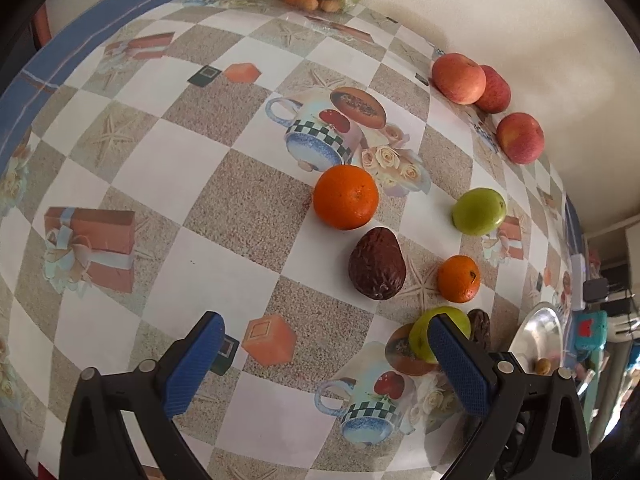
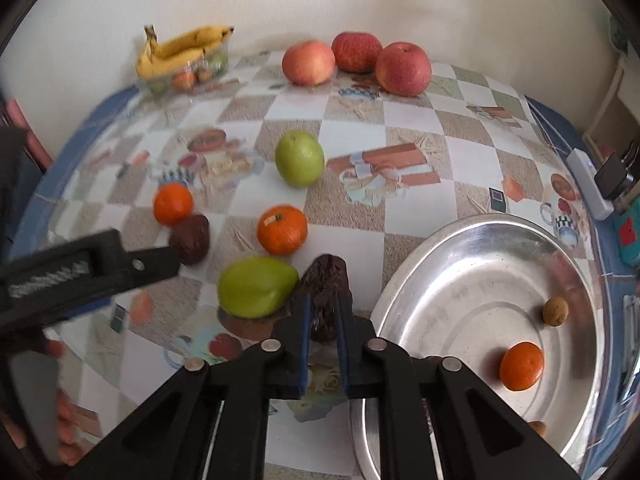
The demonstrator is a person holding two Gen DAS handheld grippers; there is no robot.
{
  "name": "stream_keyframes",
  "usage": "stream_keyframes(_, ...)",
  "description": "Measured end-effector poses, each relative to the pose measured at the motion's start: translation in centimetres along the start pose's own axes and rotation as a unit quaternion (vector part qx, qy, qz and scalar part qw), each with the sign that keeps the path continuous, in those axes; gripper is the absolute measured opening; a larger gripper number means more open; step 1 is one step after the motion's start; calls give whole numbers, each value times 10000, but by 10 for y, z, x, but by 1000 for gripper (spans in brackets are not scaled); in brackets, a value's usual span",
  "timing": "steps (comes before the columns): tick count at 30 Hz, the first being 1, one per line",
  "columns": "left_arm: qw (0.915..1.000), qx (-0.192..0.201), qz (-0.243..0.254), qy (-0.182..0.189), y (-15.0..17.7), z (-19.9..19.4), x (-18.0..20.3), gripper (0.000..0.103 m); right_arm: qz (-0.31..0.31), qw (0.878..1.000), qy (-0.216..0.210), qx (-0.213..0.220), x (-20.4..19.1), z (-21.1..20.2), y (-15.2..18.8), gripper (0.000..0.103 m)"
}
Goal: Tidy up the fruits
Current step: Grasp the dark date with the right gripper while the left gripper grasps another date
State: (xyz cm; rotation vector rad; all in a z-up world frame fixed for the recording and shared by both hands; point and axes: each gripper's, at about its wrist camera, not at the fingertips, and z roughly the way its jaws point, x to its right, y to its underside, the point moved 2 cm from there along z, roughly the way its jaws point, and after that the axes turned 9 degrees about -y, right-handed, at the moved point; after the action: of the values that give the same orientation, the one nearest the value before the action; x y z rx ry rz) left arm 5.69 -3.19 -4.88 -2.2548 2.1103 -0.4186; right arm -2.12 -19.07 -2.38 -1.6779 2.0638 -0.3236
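Observation:
In the right wrist view my right gripper (image 2: 324, 300) is shut on a dark wrinkled fruit (image 2: 326, 276) that lies against a green fruit (image 2: 256, 286), just left of a steel plate (image 2: 480, 222). The plate holds an orange (image 2: 521, 366) and a small brown nut (image 2: 555, 311). My left gripper (image 1: 325, 318) hangs open above the tablecloth with nothing between its fingers. Ahead of it lie a large orange (image 1: 346, 197), a dark avocado (image 1: 377, 264), a small orange (image 1: 458, 279) and a green fruit (image 1: 479, 211). Its right finger (image 1: 460, 364) partly hides another green fruit (image 1: 450, 320).
Three red apples (image 2: 308, 62) (image 2: 356, 51) (image 2: 403, 68) line the back wall. Bananas (image 2: 180, 52) rest on a clear box of fruit (image 2: 186, 78) at the back left. A white power strip (image 2: 588, 184) sits at the right table edge. A person's hand (image 2: 64, 432) shows at lower left.

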Motion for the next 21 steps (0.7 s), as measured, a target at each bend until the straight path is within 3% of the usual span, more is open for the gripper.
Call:
stream_keyframes(7, 9998, -96, -119, 87, 0, 3, -2, 102, 56, 9999, 113, -48, 3, 5, 0, 13)
stream_keyframes(9, 9998, -135, -136, 102, 0, 4, -2, 102, 51, 9998, 210, -37, 5, 6, 0, 22)
stream_keyframes(14, 9997, -116, -26, 233, -5, 7, 5, 101, 85, 9999, 41, -53, 5, 10, 0, 34)
stream_keyframes(21, 9995, -19, 61, 315, -9, 14, 12, 84, 231, 9994, -213, -108, 6, 19, 0, 38)
